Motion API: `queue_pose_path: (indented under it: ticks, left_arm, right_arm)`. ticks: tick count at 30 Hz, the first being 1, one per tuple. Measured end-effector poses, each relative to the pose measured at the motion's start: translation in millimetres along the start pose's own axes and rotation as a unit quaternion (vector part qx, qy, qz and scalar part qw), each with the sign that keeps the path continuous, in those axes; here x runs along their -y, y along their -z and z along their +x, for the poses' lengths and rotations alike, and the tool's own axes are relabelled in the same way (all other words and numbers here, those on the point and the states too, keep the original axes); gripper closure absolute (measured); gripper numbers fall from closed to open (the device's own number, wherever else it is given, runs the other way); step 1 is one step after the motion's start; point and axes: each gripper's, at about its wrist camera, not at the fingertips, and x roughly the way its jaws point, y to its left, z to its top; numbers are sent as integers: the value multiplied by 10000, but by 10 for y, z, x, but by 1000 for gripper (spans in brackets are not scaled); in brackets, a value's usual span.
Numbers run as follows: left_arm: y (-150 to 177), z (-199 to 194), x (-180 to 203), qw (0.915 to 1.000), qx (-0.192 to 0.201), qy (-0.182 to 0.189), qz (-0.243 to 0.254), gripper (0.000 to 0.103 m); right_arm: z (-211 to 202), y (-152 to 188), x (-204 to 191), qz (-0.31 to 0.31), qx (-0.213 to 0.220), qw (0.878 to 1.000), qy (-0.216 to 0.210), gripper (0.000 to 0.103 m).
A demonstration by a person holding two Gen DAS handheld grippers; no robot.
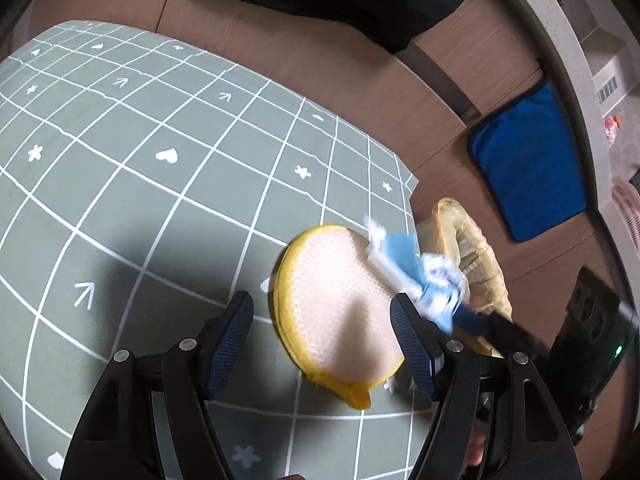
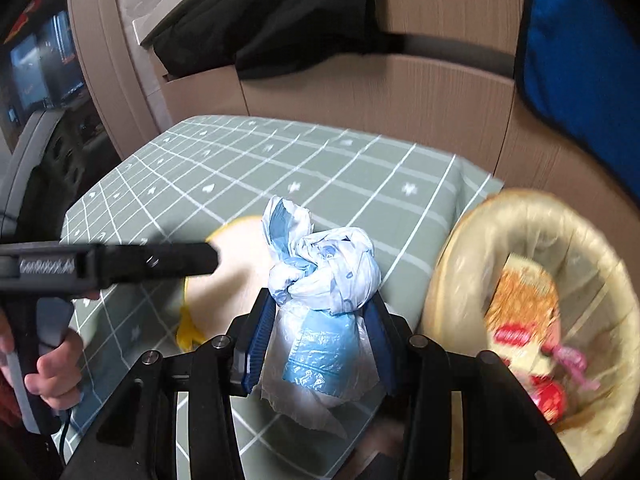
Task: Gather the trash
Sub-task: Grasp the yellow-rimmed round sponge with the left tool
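My right gripper [image 2: 320, 332] is shut on a knotted white and blue plastic bag of trash [image 2: 320, 276], held above the table's right edge. The same bag [image 1: 420, 276] shows in the left wrist view, blurred, beside my left gripper's right finger. My left gripper [image 1: 322, 316] is open and empty, hovering over a round yellow-rimmed sponge pad [image 1: 340, 308] that lies on the green checked tablecloth [image 1: 140, 168]. A bin lined with a yellowish bag [image 2: 460, 280] stands right of the table and holds snack wrappers [image 2: 524, 312].
A blue cloth [image 1: 528, 160] hangs on the wooden cabinet behind. A black garment [image 2: 272, 20] lies at the back. The bin also shows in the left wrist view [image 1: 476, 248], past the table corner. A screen [image 2: 40, 64] is at far left.
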Motion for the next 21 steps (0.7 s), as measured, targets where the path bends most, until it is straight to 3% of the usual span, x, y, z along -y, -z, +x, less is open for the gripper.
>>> queue_pose_path:
  ticks: [10, 15, 17, 21]
  left_arm:
    - [-44, 72, 64, 9997, -119, -39, -222, 35]
    - [-70, 26, 83, 9986, -160, 70, -508, 55]
    - [-67, -52, 103, 9986, -105, 121, -506, 69]
    - [-55, -157, 155, 9986, -51, 268, -451, 77]
  right_arm:
    - [89, 156, 47, 322, 22, 9991, -273, 61]
    - [84, 183, 57, 463, 60, 9981, -402, 61]
    - [62, 199, 52, 503, 66, 9974, -515, 62]
    - [25, 222, 26, 546, 79, 9963, -657, 62]
